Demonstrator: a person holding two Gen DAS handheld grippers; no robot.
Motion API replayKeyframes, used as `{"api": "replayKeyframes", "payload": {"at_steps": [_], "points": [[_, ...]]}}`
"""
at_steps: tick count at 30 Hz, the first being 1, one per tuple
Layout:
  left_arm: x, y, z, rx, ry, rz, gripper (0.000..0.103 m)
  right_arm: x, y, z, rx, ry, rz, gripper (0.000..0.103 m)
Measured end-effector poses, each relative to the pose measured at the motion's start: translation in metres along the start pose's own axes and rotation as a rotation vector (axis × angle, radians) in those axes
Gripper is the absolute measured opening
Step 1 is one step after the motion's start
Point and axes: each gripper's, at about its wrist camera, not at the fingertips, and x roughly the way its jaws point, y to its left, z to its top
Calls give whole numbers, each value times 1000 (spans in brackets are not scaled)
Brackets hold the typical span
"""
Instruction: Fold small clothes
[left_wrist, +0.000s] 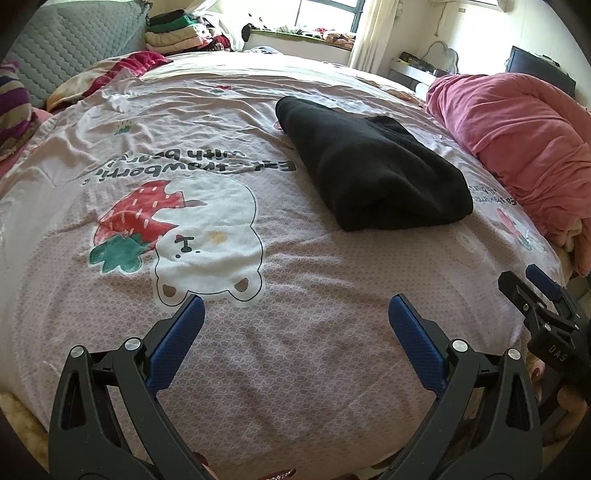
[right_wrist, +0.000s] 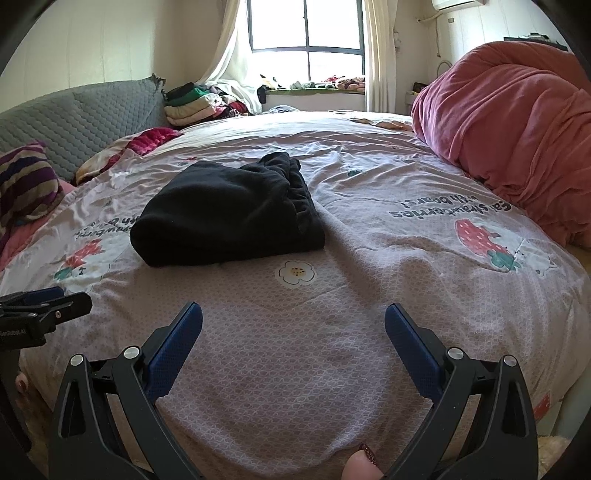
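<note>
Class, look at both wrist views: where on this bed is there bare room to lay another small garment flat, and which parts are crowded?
Free: the sheet between both open grippers, left and right, and the black folded garment; also the stretch between the garment and the pink duvet. Crowded: the headboard side, with the striped pillow and the stacked clothes.
</note>
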Motion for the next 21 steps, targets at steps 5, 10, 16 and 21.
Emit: {"api": "replayKeyframes", "payload": {"at_steps": [5, 10, 16, 21], "points": [[-1, -2, 0, 12, -3, 11, 94, 1, -1, 1, 5, 0, 0, 98], [-1, -2, 0, 12, -4, 16, 93, 0, -2, 1, 5, 0, -2, 98], [-1, -3, 0, 13, 0, 22, 93, 1, -2, 1, 4, 2, -2, 98], [0, -3, 0, 16, 3, 25, 93, 1, -2, 1, 6, 2, -1, 98]]}}
